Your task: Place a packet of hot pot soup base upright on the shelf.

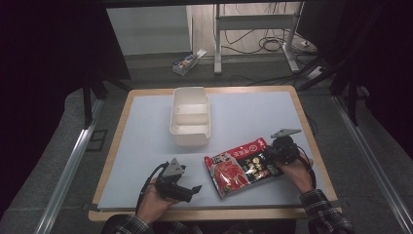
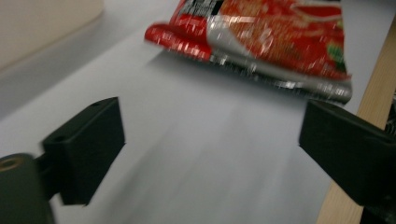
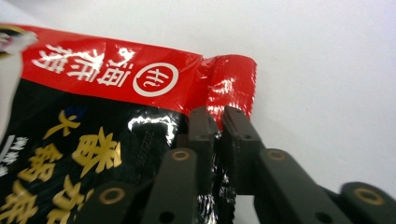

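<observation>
A red and black snack packet (image 1: 239, 166) lies flat on the pale blue mat, right of centre near the front. My right gripper (image 1: 268, 155) is at the packet's right end. In the right gripper view its jaws (image 3: 219, 119) are pinched shut on the packet's (image 3: 93, 112) crimped edge. My left gripper (image 1: 193, 190) hovers low over the mat, left of the packet and pointing toward it. Seen from the left gripper view, the gripper (image 2: 210, 140) is wide open with nothing between the jaws, and the packet (image 2: 266, 32) is a short way ahead.
A white rectangular bin (image 1: 190, 117) stands at the middle back of the mat, its wall (image 2: 42, 23) at the upper left of the left gripper view. The wooden table edge (image 1: 311, 141) runs just right of the packet. Bare mat (image 1: 141, 146) lies to the left.
</observation>
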Tool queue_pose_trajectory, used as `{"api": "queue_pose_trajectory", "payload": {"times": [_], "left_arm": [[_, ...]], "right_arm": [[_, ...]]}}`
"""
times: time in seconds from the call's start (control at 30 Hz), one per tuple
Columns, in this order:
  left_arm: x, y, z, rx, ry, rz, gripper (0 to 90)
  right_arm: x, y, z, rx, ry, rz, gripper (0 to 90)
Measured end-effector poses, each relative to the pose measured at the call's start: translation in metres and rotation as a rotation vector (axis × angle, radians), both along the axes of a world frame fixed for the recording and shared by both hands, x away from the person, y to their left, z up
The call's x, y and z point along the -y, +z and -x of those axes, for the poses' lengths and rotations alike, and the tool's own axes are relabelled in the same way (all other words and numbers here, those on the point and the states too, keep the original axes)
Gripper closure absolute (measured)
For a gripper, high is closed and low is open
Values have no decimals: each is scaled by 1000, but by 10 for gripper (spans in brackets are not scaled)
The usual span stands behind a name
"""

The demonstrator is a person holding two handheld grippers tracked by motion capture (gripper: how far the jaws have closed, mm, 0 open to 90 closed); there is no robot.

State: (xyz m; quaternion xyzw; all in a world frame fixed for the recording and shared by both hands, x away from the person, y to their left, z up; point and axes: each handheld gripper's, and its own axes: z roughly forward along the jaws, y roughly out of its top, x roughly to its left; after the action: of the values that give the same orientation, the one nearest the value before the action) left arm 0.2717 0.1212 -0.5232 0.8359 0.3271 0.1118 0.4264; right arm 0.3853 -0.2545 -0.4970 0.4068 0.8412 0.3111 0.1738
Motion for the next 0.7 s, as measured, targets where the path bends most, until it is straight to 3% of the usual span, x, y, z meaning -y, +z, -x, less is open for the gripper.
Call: {"api": "queue_pose_trajectory", "payload": {"times": [0.1,0.23,0.4,0.53,0.7], "left_arm": [[14,5,-8,32,-52,-12,245],[32,7,-18,36,-118,24,480],[49,8,-24,67,-152,24,699],[58,4,-29,61,-159,21,798],[64,-5,-32,33,-164,-5,838]], "right_arm": [[4,1,4,5,-4,1,707],[12,3,11,30,7,20,581],[23,5,18,25,5,-5,407],[28,3,24,-15,37,-45,245],[33,-2,38,-37,63,-48,121]]}}
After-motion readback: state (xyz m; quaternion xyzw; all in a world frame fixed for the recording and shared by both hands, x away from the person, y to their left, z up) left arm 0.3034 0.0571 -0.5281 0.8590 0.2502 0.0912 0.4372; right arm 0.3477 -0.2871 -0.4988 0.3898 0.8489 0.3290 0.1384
